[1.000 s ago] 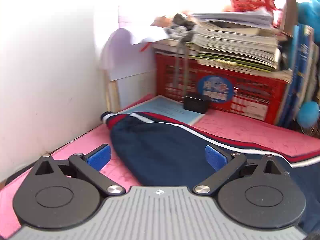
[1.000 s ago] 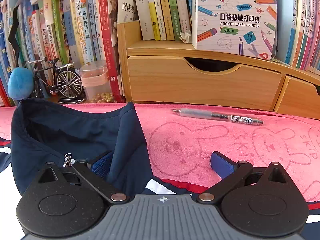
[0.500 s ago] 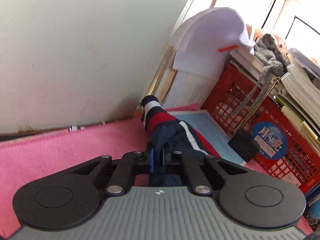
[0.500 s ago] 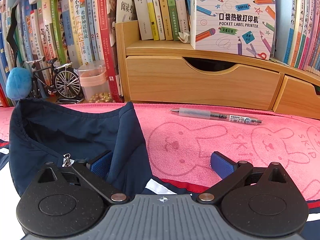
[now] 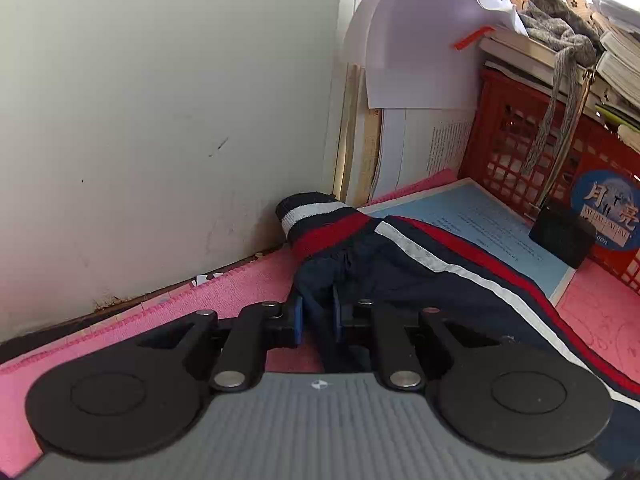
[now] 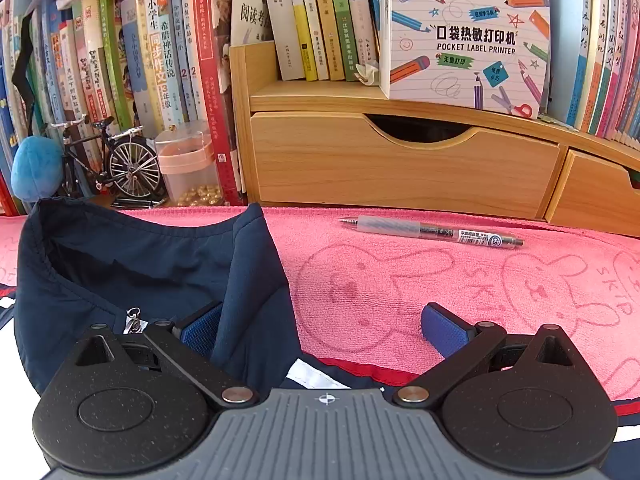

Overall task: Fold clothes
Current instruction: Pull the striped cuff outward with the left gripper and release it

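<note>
A navy jacket (image 5: 404,280) with red and white stripes is spread over the pink towel (image 5: 240,292) on the desk. Its sleeve is stretched toward the corner by the wall, the striped cuff (image 5: 316,216) lying just past the left hand-held gripper (image 5: 318,316). A fold of sleeve fabric is pinched between the blue pads (image 5: 298,318), and the jaws are seen to be opening slightly around it. In the right wrist view, the collar (image 6: 132,256) is bunched up at the left, with the zipper pull (image 6: 134,318) beside it. The right hand-held gripper (image 6: 320,330) is spread wide and grips nothing; its left pad is touching the collar's edge, its right pad is over bare towel. A pen (image 6: 432,232) is lying farther back.
</note>
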`<state>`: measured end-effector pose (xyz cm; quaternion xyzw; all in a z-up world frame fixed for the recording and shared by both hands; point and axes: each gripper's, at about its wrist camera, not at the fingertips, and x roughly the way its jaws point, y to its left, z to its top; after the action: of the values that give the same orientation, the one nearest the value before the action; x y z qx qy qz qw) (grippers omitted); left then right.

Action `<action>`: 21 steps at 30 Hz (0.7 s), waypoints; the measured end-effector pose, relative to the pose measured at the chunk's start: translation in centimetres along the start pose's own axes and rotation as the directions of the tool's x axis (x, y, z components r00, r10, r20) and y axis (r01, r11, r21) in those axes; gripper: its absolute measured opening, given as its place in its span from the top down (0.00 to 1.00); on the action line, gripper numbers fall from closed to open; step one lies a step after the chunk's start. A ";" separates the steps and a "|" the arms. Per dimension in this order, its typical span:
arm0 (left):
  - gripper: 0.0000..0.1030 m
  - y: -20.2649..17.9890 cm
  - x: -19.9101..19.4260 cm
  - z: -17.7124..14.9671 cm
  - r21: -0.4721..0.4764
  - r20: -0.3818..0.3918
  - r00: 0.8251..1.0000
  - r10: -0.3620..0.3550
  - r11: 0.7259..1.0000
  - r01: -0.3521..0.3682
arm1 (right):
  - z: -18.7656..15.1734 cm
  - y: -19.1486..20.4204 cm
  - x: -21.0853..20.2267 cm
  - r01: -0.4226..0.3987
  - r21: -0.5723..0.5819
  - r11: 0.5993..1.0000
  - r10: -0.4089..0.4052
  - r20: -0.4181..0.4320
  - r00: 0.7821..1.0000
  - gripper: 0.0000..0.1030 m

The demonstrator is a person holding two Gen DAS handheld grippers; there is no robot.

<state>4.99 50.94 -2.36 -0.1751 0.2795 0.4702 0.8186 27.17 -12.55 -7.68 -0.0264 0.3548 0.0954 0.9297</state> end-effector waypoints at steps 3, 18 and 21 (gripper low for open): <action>0.57 -0.4 0.0 0.1 0.050 -0.022 0.996 0.086 0.995 -0.085 | 0.1 0.1 0.1 0.000 0.000 1.000 0.000 0.000 1.000 0.00; 0.46 -6.9 -15.4 -6.9 0.525 0.132 0.814 -0.566 0.736 0.427 | 0.3 0.2 0.3 -0.003 0.000 1.000 0.003 0.000 1.000 0.00; 0.44 -10.5 -16.0 -9.5 0.569 -0.056 0.718 -0.694 0.569 0.594 | 0.3 0.2 0.3 -0.001 0.001 1.000 0.001 0.000 1.000 0.00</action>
<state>4.88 29.76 0.40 0.0192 0.2458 0.0506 0.9678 27.54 -12.23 -7.70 -0.0259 0.3549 0.0958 0.9296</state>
